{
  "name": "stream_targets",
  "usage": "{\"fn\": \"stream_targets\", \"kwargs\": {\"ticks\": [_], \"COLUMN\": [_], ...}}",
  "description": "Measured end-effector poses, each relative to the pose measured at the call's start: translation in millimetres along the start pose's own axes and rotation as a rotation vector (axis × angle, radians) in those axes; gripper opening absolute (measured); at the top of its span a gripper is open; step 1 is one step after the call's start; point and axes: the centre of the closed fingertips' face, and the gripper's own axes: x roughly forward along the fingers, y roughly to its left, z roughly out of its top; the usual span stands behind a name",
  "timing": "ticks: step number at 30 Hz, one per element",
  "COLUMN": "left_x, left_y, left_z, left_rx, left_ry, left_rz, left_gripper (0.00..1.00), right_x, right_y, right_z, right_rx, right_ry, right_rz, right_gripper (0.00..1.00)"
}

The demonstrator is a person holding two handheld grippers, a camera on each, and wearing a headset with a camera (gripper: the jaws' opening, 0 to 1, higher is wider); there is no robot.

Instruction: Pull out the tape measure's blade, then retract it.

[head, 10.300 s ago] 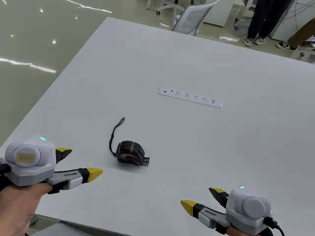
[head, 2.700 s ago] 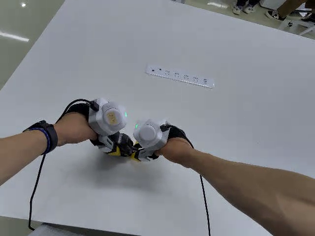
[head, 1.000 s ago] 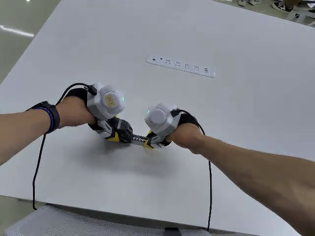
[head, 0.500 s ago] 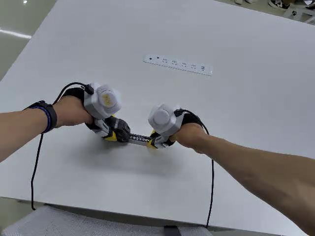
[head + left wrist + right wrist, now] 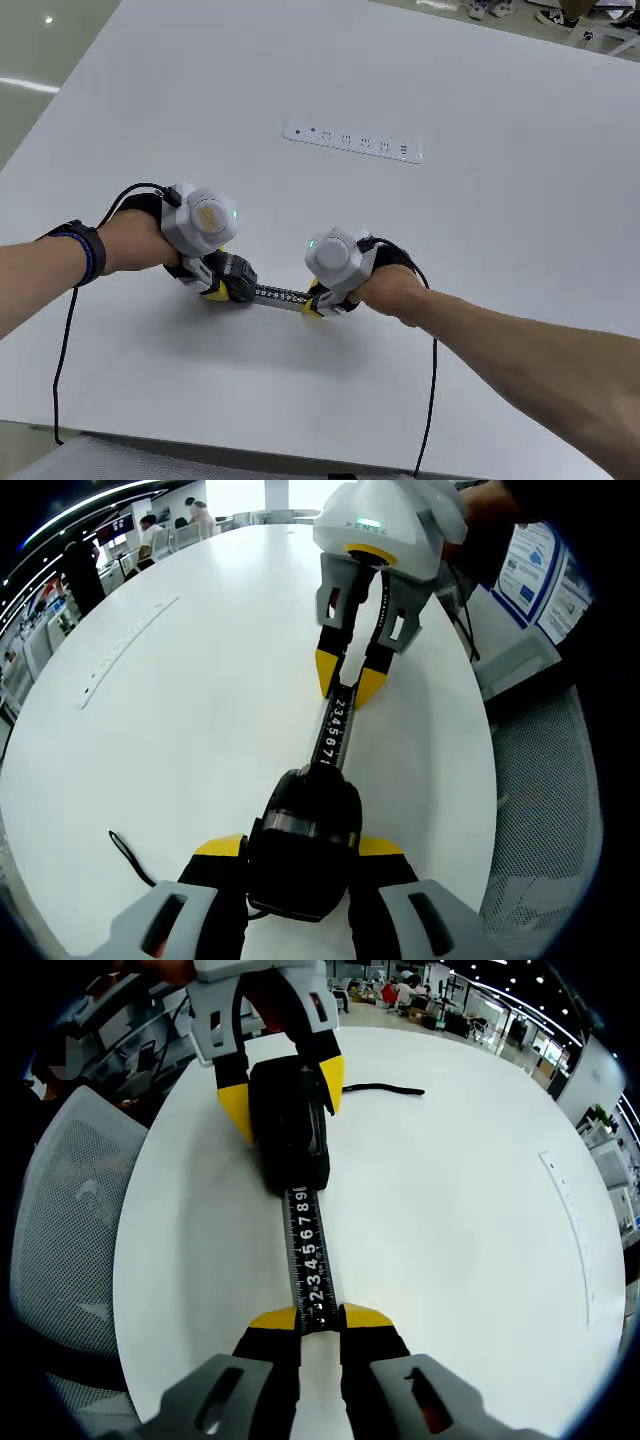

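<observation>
A black tape measure case point(image 5: 236, 277) point(image 5: 303, 843) point(image 5: 290, 1127) rests on the white table point(image 5: 480, 240), clamped between the yellow tips of my left gripper point(image 5: 222, 283) point(image 5: 300, 846) point(image 5: 282, 1084). Its blade point(image 5: 281, 295) point(image 5: 334, 730) point(image 5: 306, 1255), black with white numbers, runs out a short way to the right. My right gripper point(image 5: 314, 302) point(image 5: 348, 678) point(image 5: 320, 1317) is shut on the blade's end. The case's black wrist strap point(image 5: 383, 1089) point(image 5: 128, 856) trails on the table behind it.
A white power strip point(image 5: 352, 142) point(image 5: 122, 647) point(image 5: 571, 1229) lies farther back on the table. Black cables point(image 5: 432, 380) hang from both grippers over the near edge. A grey mesh chair point(image 5: 65, 1260) point(image 5: 545, 770) stands by that edge. People stand in the background room.
The right gripper has drawn the blade further right, so more numbered blade shows between the grippers than a second ago. The left gripper still holds the case.
</observation>
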Motion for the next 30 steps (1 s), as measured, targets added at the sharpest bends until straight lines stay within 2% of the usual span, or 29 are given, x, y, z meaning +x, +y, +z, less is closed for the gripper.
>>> {"fn": "stream_targets", "kwargs": {"ticks": [7, 10, 13, 15, 18, 22, 26, 30], "left_x": [-0.2, 0.9, 0.3, 0.1, 0.6, 1.4, 1.9, 1.7], "left_y": [-0.5, 0.1, 0.6, 0.1, 0.0, 1.9, -1.9, -1.9], "left_z": [-0.8, -6.6, -6.9, -8.2, -7.9, -7.9, -4.8, -4.0], "left_rx": [0.0, 0.031, -0.003, 0.022, 0.028, 0.036, 0.075, 0.083], "left_ry": [0.01, 0.042, 0.044, 0.062, 0.073, 0.075, 0.08, 0.076], "left_rz": [0.003, 0.014, 0.006, 0.006, 0.003, 0.005, 0.019, 0.027], "left_gripper": [0.36, 0.35, 0.36, 0.35, 0.35, 0.35, 0.35, 0.35], "right_x": [-4.0, -5.6, -7.0, -7.2, -7.1, -7.6, -7.3, -7.4], "right_y": [-1.5, -1.8, -2.5, -3.0, -2.7, -2.2, -1.0, -1.3], "right_z": [-7.6, -9.8, -12.2, -12.3, -12.0, -11.9, -11.4, -11.8], "right_rx": [-0.005, -0.004, 0.0, 0.003, -0.003, -0.006, -0.014, -0.011], "right_ry": [0.003, 0.001, -0.009, -0.016, -0.015, -0.017, -0.011, -0.011], "right_rz": [0.0, -0.002, -0.005, -0.004, -0.001, 0.002, 0.006, 0.005], "right_gripper": [0.13, 0.13, 0.13, 0.13, 0.13, 0.13, 0.14, 0.14]}}
